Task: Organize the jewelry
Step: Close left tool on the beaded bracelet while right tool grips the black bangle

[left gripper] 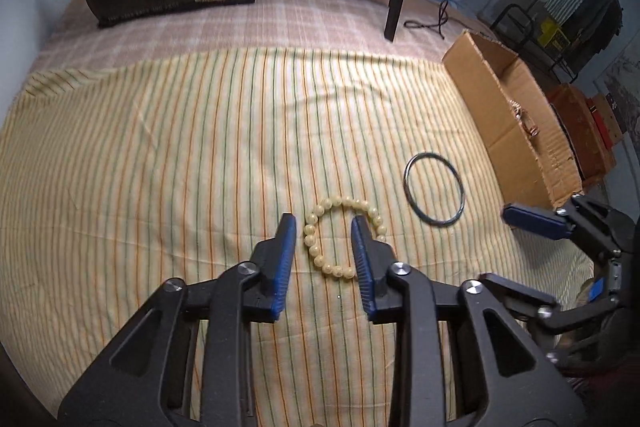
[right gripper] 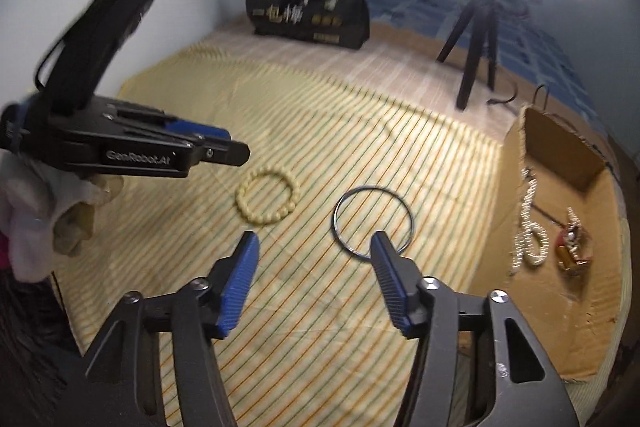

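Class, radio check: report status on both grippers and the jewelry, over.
Left gripper open, straddling the cream bead bracelet. Right gripper open at the thin dark bangle. Both pieces flat on the striped cloth. Nothing in the way.

The cloth (left gripper: pixel 160 167) is pale yellow with thin green and orange stripes. On it, the bead bracelet (left gripper: pixel 340 239) is cream, and the thin bangle (left gripper: pixel 435 189) beside it looks dark, perhaps green-black. Past the cloth's edge, the cardboard box (left gripper: pixel 500 115) is brown. Both grippers' pads (left gripper: pixel 285 259) are blue on black frames.
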A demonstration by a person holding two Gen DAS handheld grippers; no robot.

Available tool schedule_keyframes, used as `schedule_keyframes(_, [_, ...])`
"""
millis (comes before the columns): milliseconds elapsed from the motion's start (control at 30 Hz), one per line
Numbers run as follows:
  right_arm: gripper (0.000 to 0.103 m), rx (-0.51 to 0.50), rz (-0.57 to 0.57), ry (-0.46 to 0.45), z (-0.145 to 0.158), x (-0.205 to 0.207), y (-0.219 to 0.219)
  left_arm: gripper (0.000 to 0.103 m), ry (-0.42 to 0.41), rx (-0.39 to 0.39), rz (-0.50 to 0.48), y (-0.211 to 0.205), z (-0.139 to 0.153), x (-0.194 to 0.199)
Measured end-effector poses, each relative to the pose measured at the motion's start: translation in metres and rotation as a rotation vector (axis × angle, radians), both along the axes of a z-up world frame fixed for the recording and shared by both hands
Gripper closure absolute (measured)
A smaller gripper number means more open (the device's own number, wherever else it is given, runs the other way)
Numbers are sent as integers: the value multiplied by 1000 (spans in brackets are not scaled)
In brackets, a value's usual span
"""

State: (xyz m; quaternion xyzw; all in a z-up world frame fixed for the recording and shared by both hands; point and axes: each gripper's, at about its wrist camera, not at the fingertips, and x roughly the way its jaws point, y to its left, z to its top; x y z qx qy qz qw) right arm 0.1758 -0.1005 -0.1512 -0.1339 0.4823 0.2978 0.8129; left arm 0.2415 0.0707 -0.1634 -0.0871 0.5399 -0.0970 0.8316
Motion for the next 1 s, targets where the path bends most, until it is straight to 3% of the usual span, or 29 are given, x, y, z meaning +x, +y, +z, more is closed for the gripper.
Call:
schedule_keyframes(233, [51, -48, -10, 36, -23, 10, 11, 83, 35, -2, 12, 0, -13, 11])
schedule_keyframes(367, [61, -70, -10, 54, -34, 16, 14, 83, 63, -10, 22, 2, -23, 20])
schedule_keyframes(567, [64, -78, -13, 74, -44, 22, 15, 83, 84, 24, 11, -3, -34, 26])
schedule_keyframes(800, [70, -91, -17, 82, -53, 26, 20, 83, 73, 60, -10, -9, -42, 26])
schedule_keyframes(1000, [70, -110, -23, 95, -65, 31, 23, 90, 54, 89, -22, -10, -42, 25])
